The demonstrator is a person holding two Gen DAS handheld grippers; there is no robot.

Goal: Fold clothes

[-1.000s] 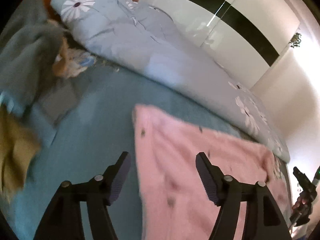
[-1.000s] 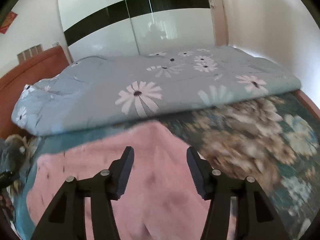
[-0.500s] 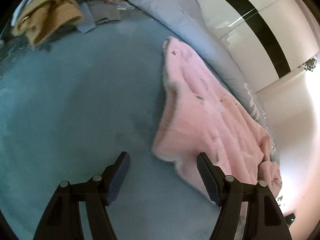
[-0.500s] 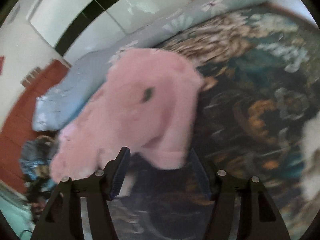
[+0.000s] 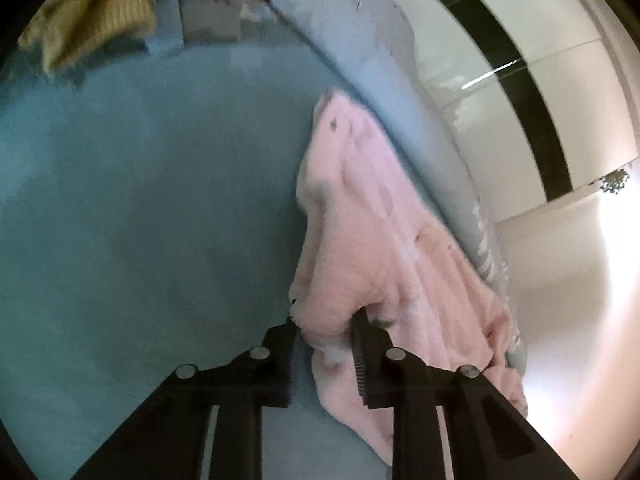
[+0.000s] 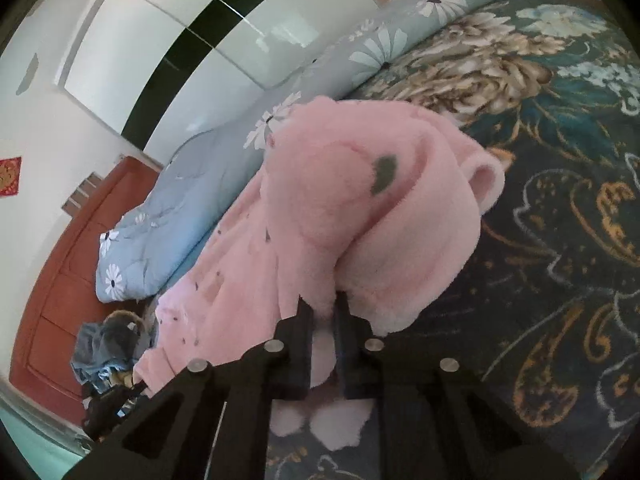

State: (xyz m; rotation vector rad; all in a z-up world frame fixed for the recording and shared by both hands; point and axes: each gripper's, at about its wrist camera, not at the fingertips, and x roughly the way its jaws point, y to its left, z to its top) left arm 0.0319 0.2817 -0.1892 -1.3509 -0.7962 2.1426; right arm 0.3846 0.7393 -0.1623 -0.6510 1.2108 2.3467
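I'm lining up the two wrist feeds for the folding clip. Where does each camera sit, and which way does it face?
Left wrist: on the left gripper, aimed down along its fingers over the teal sheet; jaws closing on the pink garment.
Right wrist: on the right gripper, aimed down over the dark flowered cover; jaws shut on the pink garment's other end.
Shared: pink garment, daisy quilt, wardrobe.

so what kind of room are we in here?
Almost certainly a bedroom. The pink fleece garment lies on a bed with a floral bedspread, a folded daisy-print quilt beside it, a wooden headboard at one end, and a glossy wardrobe behind.
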